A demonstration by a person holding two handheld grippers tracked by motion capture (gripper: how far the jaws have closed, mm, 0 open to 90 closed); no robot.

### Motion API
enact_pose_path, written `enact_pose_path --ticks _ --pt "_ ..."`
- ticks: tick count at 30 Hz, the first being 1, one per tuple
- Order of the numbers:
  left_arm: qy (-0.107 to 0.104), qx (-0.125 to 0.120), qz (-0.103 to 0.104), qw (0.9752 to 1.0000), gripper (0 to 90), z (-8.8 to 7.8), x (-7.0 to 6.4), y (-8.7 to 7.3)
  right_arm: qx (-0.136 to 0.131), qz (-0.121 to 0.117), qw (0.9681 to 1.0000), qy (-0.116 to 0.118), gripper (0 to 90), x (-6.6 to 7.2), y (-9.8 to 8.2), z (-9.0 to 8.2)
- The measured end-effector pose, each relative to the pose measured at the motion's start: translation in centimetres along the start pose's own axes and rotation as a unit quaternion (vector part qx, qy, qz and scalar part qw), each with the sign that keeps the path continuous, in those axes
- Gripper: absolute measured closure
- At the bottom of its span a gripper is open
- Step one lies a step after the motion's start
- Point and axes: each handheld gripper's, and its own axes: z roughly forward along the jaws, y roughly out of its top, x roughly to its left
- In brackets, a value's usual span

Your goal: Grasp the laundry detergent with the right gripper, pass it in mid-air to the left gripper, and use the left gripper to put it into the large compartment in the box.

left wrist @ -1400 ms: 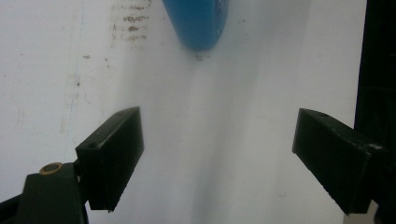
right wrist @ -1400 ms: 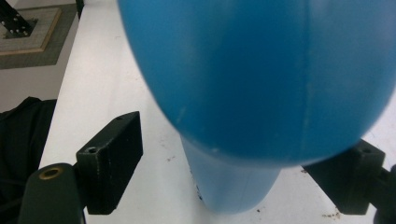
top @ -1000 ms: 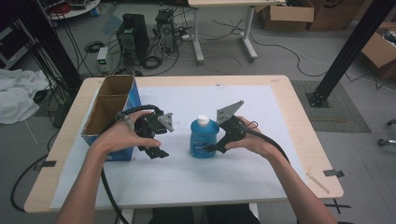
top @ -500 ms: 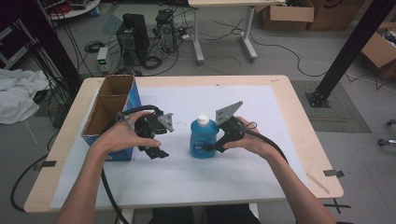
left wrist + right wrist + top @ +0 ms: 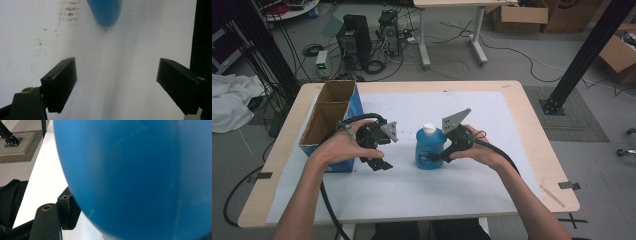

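We are standing at a table [image 5: 532, 150] with a white mat [image 5: 492, 115] on it, holding one pair of tongs in each hand. The right tongs [image 5: 435, 157] are reaching in from the right at the blue bottle [image 5: 429, 148], low on its body. Their jaws have just been closing, and the bottle is sitting between them. In the right gripper view the bottle [image 5: 140, 175] is pressing right up against the inner face of the one jaw we can see; the other jaw is hidden behind the bottle, so we are reading this as a grip on the bottle's sides, though we cannot tell how firm it is. The bottle is standing upright on the mat, its white cap [image 5: 428, 128] above the jaws.

The left tongs [image 5: 379, 163] are hanging just left of the bottle, apart from it, tips tilting down toward the mat. In the left gripper view the left tongs [image 5: 116, 80] are gaping wide with nothing but bare mat between the jaws, and the bottle's base [image 5: 105, 11] is lying ahead of them, beyond the tips.

A cardboard box [image 5: 329, 122] with a blue side is sitting open-topped just behind the left hand [image 5: 339, 147], on the far side from the bottle.
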Motion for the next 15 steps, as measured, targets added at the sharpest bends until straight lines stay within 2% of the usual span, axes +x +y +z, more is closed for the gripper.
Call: enact_pose_path --ticks 15 --pt "-0.001 0.0 -0.001 1.0 17.3 0.13 -0.07 0.0 -0.007 -0.001 1.0 -0.005 36.9 -0.03 0.07 -0.02"
